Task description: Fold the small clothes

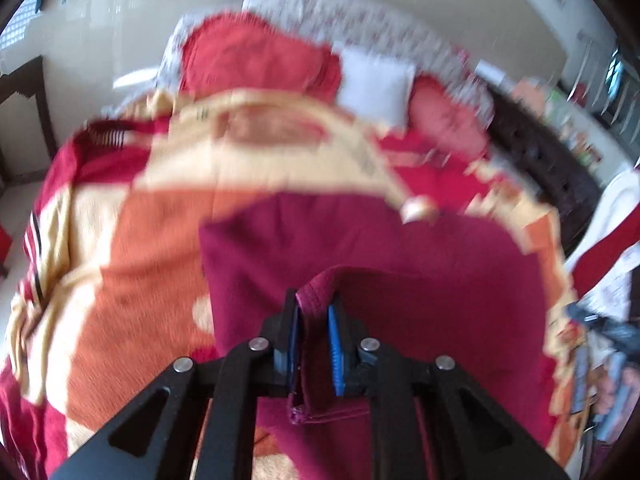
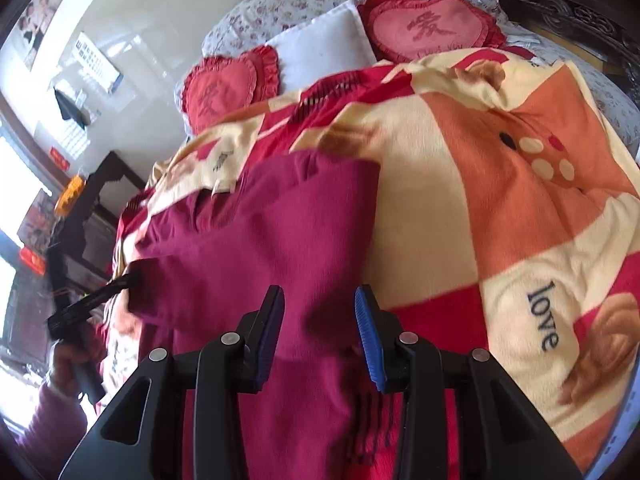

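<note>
A maroon garment (image 1: 400,248) lies spread on a blanket (image 1: 140,240) of orange, cream and red on a bed. My left gripper (image 1: 314,300) is shut on a folded hem of that garment, which stands up between the blue pads. In the right wrist view the garment (image 2: 256,232) runs from the left gripper (image 2: 120,284), held in a hand (image 2: 76,356) at the left, down between the fingers of my right gripper (image 2: 320,296). The right jaws stand apart. The cloth lies against the left finger (image 2: 272,320), and a gap shows beside the right blue pad (image 2: 366,320).
Two red heart cushions (image 2: 224,88) (image 2: 428,28) and a white pillow (image 2: 324,44) lie at the head of the bed. A dark wooden cabinet (image 2: 100,200) stands by the bed's left side. A dark carved headboard (image 1: 540,152) runs along the right.
</note>
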